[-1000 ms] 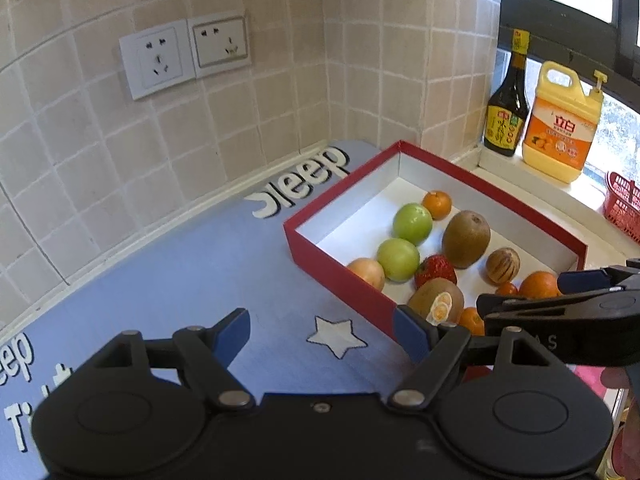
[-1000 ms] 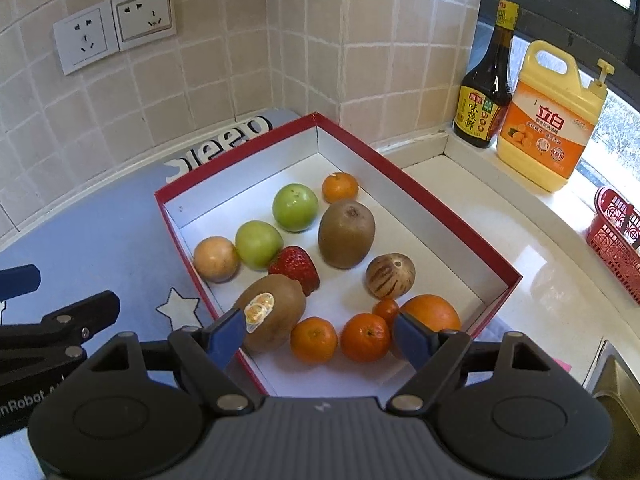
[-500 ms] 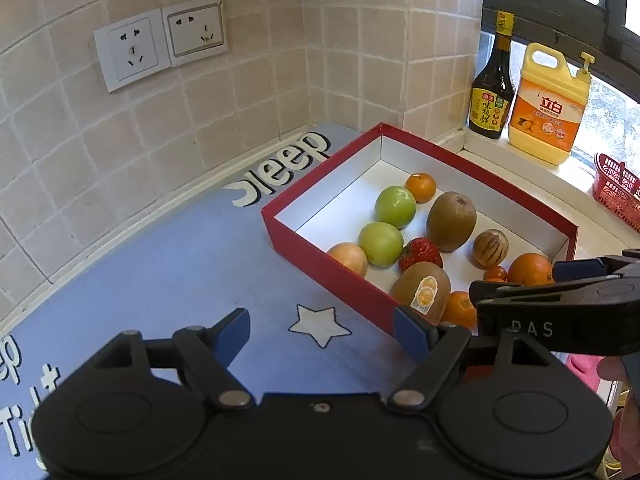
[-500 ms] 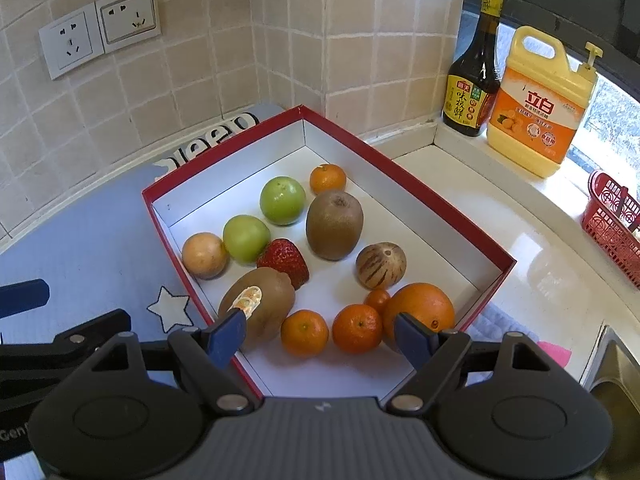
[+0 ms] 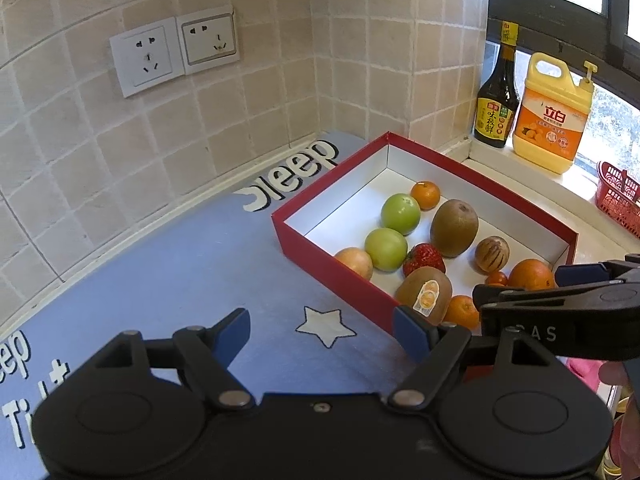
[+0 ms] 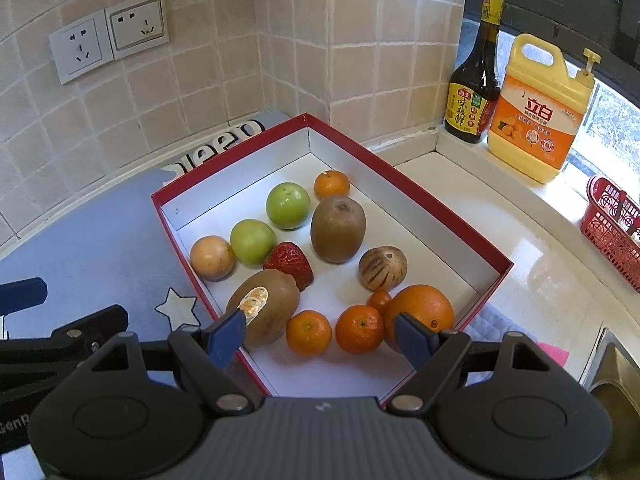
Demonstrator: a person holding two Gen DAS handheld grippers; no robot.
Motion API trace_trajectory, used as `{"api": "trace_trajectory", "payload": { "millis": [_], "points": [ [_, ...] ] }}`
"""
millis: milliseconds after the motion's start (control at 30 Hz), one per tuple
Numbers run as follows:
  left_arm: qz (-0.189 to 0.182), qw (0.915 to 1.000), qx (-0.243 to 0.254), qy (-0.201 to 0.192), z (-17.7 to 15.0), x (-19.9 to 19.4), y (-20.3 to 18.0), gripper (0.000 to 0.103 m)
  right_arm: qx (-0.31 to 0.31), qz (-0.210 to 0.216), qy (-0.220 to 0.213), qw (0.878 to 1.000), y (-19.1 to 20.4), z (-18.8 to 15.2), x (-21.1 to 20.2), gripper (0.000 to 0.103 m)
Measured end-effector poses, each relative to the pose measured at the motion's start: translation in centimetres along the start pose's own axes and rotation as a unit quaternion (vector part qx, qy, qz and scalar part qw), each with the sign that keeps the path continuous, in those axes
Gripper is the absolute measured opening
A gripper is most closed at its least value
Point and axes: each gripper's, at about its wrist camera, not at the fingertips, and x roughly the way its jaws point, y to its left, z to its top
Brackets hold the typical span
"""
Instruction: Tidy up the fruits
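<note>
Both tongs, left [image 5: 322, 334] and right [image 6: 322, 334], gape empty near the red cardboard box [image 6: 404, 184] of round fruits.

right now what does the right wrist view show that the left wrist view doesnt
Only the right wrist view shows the sink corner at lower right, and all three small oranges at the box's near end.

Only the left wrist view shows the "Ti" lettering on the blue mat.

Both show the red box, strawberry, two green apples, sauce bottle, yellow jug, and open, empty tongs: left, right.
</note>
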Motion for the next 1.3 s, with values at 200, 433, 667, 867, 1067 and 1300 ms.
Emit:
{"api": "trace_trajectory", "payload": {
  "millis": [200,433,667,867,1067,1300],
  "points": [
    [-0.002,1.0,-0.005,0.002,-0.1,-0.2,0.2,0.093,-0.001,0.001,0.001,1.0,0.0,-0.1,-0.1,0.083],
    [0.012,0.9999,0.0,0.004,-0.4,0.0,-0.1,0.093,-0.008,0.004,0.004,1.0,0.3,-0.3,0.1,0.083],
    [0.04,0.9991,0.005,-0.015,-0.5,0.1,-0.4,0.092,-0.013,0.004,0.006,1.0,0.4,-0.4,0.2,0.083],
    [0.031,0.9992,-0.011,-0.023,0.1,0.1,0.4,0.091,-0.013,-0.003,0.003,1.0,0.0,-0.4,0.2,0.083],
    [0.001,0.9993,-0.035,0.01,0.3,1.0,0.7,0.096,-0.012,-0.012,-0.001,1.0,-0.4,-0.3,0.1,0.083],
    [-0.006,0.9985,-0.047,0.027,0.2,1.4,0.7,0.1,-0.01,-0.012,-0.002,1.0,-0.4,-0.2,0.0,0.083]
  ]
}}
